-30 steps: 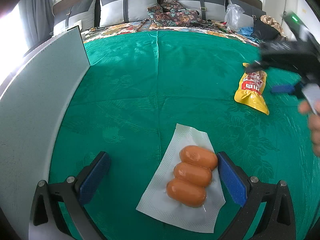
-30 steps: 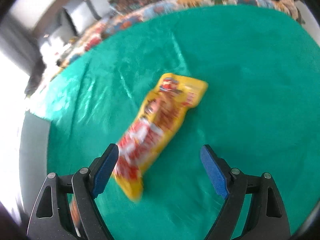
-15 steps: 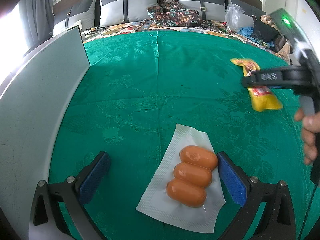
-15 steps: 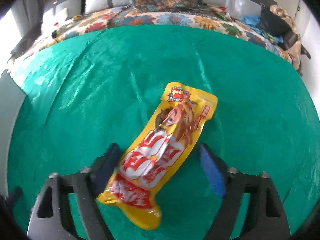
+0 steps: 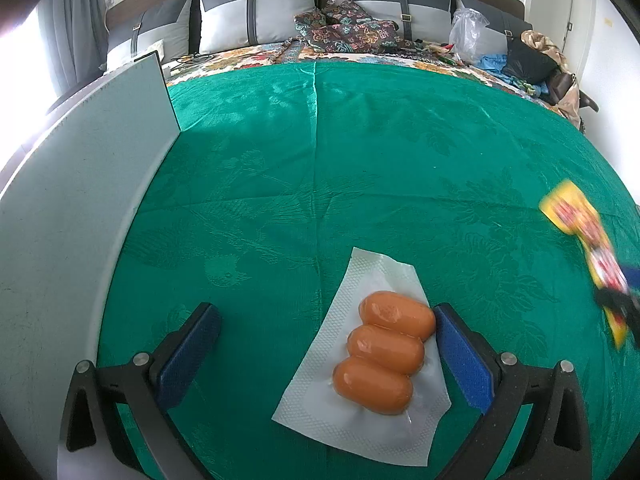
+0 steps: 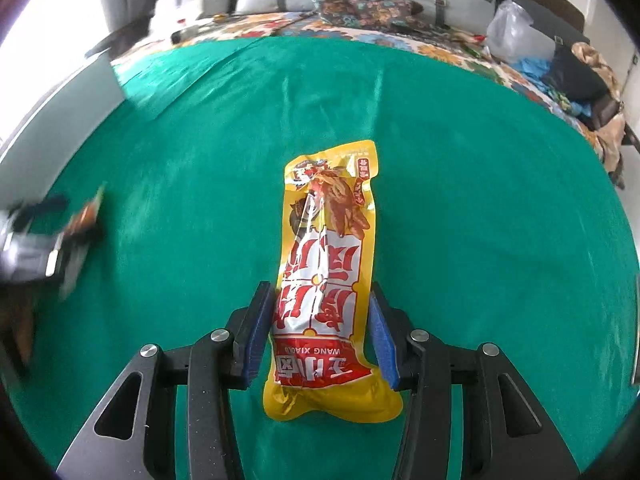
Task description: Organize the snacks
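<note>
Your right gripper point(image 6: 318, 338) pinches the yellow snack pouch point(image 6: 326, 276) over the green bedspread point(image 6: 480, 200). Your left gripper point(image 5: 328, 350) sits spread wide, vacuum-packed sausages point(image 5: 386, 354) touching its right finger.

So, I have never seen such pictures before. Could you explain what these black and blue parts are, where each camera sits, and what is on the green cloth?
No robot is here: a person holds one tool in each hand, and each carries a camera looking forward along its two blue-padded fingers.

In the left wrist view, the left hand-held gripper is wide open over a clear pack of three sausages lying on the green bedspread. A grey board stands on the left.

In the right wrist view, the right hand-held gripper has closed on a yellow snack packet. The left tool appears blurred at the left edge.
</note>
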A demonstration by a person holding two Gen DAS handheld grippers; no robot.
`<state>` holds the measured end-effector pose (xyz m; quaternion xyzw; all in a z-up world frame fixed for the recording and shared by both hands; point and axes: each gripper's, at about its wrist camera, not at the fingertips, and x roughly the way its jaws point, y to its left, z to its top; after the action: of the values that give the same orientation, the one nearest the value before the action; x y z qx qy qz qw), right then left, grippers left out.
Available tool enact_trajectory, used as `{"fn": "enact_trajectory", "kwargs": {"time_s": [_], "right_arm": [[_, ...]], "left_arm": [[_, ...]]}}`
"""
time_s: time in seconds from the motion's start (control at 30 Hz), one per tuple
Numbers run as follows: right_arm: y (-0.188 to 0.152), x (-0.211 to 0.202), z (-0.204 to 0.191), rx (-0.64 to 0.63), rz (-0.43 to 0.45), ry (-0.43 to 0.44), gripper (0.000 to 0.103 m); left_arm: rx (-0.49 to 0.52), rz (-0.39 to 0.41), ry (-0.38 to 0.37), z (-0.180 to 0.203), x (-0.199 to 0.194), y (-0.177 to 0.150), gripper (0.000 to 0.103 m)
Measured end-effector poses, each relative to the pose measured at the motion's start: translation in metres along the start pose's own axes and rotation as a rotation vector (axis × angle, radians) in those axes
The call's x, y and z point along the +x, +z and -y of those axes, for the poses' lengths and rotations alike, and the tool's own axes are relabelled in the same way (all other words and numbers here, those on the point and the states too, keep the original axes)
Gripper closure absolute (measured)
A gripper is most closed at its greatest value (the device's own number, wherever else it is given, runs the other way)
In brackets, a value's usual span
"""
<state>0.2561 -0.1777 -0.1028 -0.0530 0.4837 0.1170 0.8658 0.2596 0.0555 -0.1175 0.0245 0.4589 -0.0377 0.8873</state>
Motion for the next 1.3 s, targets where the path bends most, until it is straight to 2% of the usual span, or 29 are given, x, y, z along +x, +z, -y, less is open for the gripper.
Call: {"fn": "enact_trajectory", "kwargs": {"time_s": [0.2,0.27,0.3,0.43,1.3], "right_arm": [[-0.056,-0.03,0.016,-0.03,0.072,-0.02,0.051],[-0.064,-0.031,0.017,-0.028,0.111,-0.037,0.044],[-0.068,-0.031,0.018,-0.017,0.128,-0.051,0.036],[-0.063,-0.023,0.031,0.069,0.111,-0.049,0.02],[-0.066,-0.025,0.031,0.075,0.109,-0.057,0.017]], "left_arm": [[0.0,0.0,0.0,0.0,0.0,0.0,0.0],[0.0,0.0,0.0,0.0,0.0,0.0,0.0],[-0.001,0.0,0.001,0.0,0.0,0.0,0.0],[-0.001,0.0,0.001,0.0,0.0,0.0,0.0],[-0.002,0.0,0.002,0.0,0.0,0.0,0.0]]}}
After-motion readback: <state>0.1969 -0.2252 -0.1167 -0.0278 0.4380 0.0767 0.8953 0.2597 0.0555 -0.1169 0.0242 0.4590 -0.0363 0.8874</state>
